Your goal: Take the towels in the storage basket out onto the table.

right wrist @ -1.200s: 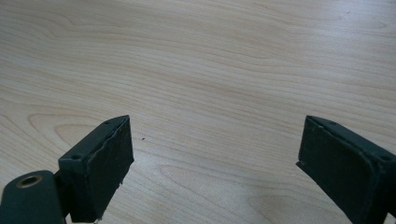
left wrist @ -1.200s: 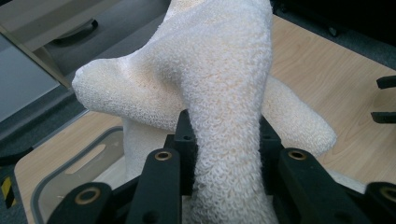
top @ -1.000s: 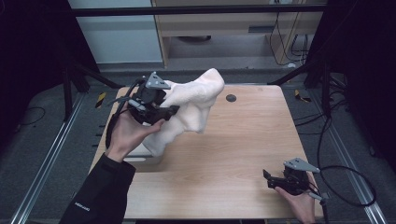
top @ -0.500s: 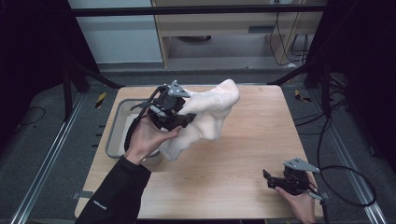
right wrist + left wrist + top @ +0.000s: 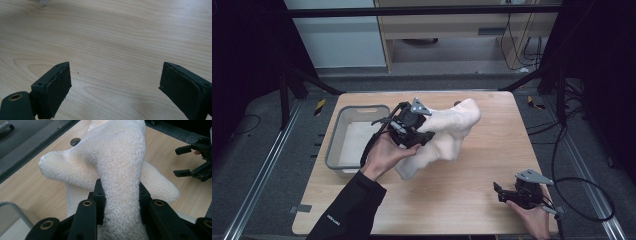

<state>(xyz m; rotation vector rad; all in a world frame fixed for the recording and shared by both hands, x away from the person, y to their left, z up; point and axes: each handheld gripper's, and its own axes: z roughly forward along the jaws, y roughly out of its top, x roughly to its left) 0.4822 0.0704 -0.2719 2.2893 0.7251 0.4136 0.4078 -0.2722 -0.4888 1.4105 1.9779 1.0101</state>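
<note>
I am working in what looks like a lab or test room set up for recording, not a home. A plain wooden table (image 5: 472, 200) stands on grey carpet, framed by black metal struts (image 5: 302, 80) and floor rails (image 5: 262, 170) to its left and right, with yellow-and-black hazard tape (image 5: 320, 106) beside them. Beyond the table's far edge sits a light wood cabinet (image 5: 452, 25) with loose cables (image 5: 532, 45) hanging, and a black cable (image 5: 582, 185) loops on the floor at the table's right.

Bare wood lies open across the table's (image 5: 472, 200) near right, around the right gripper (image 5: 504, 193). To the left, the grey bin (image 5: 337, 140) and the lifted towel (image 5: 447, 132) (draped down to the tabletop) block passage.
</note>
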